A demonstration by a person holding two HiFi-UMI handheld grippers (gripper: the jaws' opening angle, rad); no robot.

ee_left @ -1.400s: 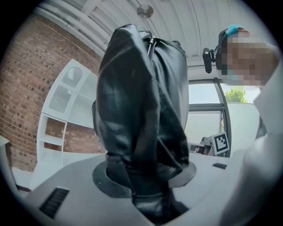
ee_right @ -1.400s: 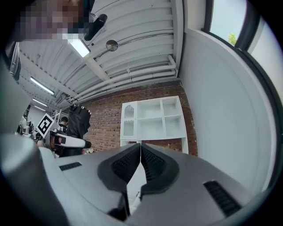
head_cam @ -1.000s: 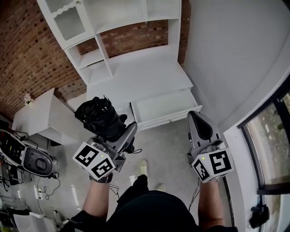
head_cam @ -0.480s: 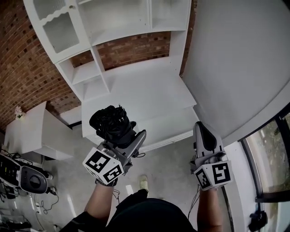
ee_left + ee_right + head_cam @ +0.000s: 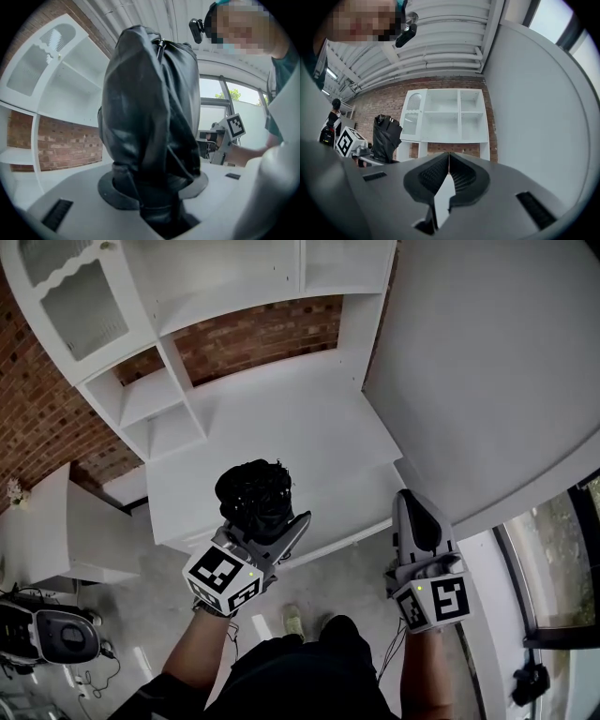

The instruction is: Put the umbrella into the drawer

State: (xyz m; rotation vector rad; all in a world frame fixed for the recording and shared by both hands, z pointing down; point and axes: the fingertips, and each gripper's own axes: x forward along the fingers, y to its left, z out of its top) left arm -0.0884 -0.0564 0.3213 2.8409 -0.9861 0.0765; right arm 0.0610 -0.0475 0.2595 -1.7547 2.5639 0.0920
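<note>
Both forearms reach out level, left gripper (image 5: 272,526) pinching the black umbrella (image 5: 253,493), right gripper (image 5: 409,498) pressed together, empty.

Staged home-office corner inside industrial hall, studio-like. White wooden desk with shelved hutch (image 5: 272,418) against red brick wall (image 5: 253,334); low white cabinet (image 5: 66,531) beside it. Bare grey concrete floor (image 5: 131,615), cabled grey-black equipment (image 5: 47,638) on it. Exposed white corrugated roof with beams (image 5: 440,42). Large dark-framed window (image 5: 562,549).
</note>
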